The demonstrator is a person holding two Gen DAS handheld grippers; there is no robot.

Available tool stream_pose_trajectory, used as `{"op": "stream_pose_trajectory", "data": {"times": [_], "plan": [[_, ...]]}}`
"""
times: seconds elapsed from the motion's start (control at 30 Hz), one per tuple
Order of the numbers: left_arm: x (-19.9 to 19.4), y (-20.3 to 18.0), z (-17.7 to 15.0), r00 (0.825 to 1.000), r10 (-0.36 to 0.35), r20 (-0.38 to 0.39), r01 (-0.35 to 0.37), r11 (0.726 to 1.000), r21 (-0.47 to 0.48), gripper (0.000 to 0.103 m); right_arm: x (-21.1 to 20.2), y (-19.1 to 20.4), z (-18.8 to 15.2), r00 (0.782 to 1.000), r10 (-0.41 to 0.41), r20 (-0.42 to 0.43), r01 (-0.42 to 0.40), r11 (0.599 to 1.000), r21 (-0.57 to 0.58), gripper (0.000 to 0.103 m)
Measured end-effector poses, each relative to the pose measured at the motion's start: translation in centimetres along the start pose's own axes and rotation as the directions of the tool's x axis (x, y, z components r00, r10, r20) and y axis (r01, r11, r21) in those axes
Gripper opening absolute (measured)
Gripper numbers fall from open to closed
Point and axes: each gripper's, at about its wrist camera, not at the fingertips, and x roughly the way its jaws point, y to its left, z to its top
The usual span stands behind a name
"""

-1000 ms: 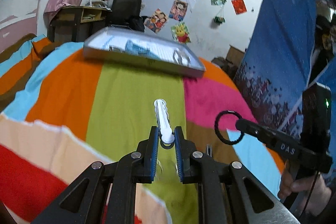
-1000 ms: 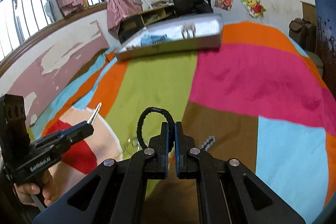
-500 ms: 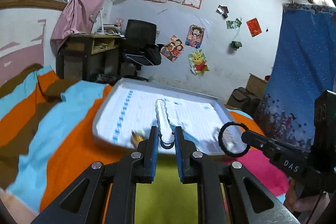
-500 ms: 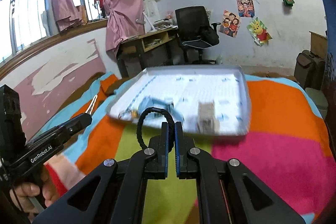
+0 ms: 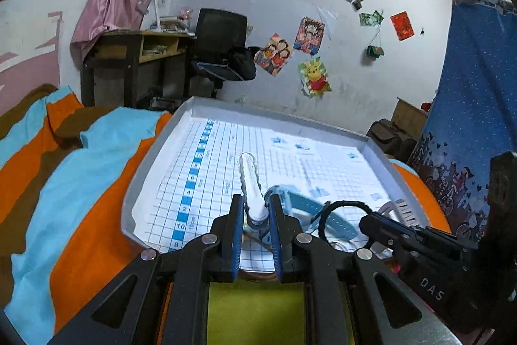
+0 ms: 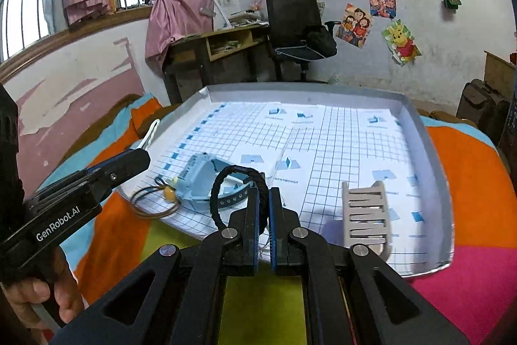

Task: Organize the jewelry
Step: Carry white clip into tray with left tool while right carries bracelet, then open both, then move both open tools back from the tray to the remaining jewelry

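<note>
The left gripper (image 5: 255, 215) pinches a white hair clip (image 5: 250, 180); the right gripper (image 6: 263, 209) clamps a black hair tie (image 6: 226, 183). In the tray (image 6: 433, 157), a blue watch (image 6: 200, 180) lies at nine o'clock.

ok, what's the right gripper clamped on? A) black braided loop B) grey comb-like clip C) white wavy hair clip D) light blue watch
A: the right gripper pinches the black braided loop; the white wavy hair clip sits in the left gripper.

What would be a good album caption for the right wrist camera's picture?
Right gripper carries a black braided hair tie toward a grey grid-lined tray already holding a light blue watch.
</note>
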Motion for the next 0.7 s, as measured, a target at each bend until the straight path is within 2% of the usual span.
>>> {"op": "stream_pose_trajectory", "data": {"times": [0.23,0.37,0.43,0.47,0.5,0.53,0.57,0.67,0.7], "plan": [[0.8,1.1,-0.2,1.000,-0.001,-0.030,-0.001,0.998,-0.060,0.015,0.8,-0.4,-0.6,1.000,0.002,-0.012,-0.002,1.000,0.004,0.006],[0.6,1.2,-0.3,0.999,0.022,-0.023,-0.023,0.998,-0.051,0.022,0.7,-0.3,-0.8,1.000,-0.006,-0.010,0.006,1.000,-0.024,0.007],[0.2,1.1,-0.3,1.000,0.027,-0.015,-0.027,0.998,-0.051,0.028,0.5,-0.2,-0.7,1.000,-0.011,-0.011,0.011,0.999,-0.033,0.013],[-0.1,1.0,-0.4,1.000,0.028,-0.011,-0.029,0.998,-0.052,0.037,0.3,-0.1,-0.7,1.000,-0.012,-0.006,0.012,0.999,-0.036,0.023],[-0.3,1.0,-0.4,0.999,0.032,-0.008,-0.032,0.998,-0.054,0.050,0.0,0.0,-0.7,1.000,-0.013,0.001,0.013,0.999,-0.038,0.029],[-0.6,1.0,-0.4,0.999,0.035,0.001,-0.035,0.998,-0.058,0.057,-0.3,0.0,-0.7,1.000,-0.014,0.009,0.014,0.999,-0.040,0.036],[-1.3,1.0,-0.5,0.999,0.039,0.027,-0.037,0.997,-0.067,0.065,-0.6,0.0,-0.6,1.000,-0.014,0.015,0.015,0.999,-0.045,0.036],[-2.6,1.1,-0.4,0.998,0.042,0.046,-0.039,0.997,-0.067,0.067,-2.1,0.3,-0.4,0.999,-0.025,0.048,0.028,0.998,-0.064,0.036],[-3.0,1.1,-0.4,0.998,0.046,0.048,-0.043,0.997,-0.062,0.070,-2.5,0.2,-0.2,0.998,-0.027,0.054,0.031,0.997,-0.067,0.036]]}}
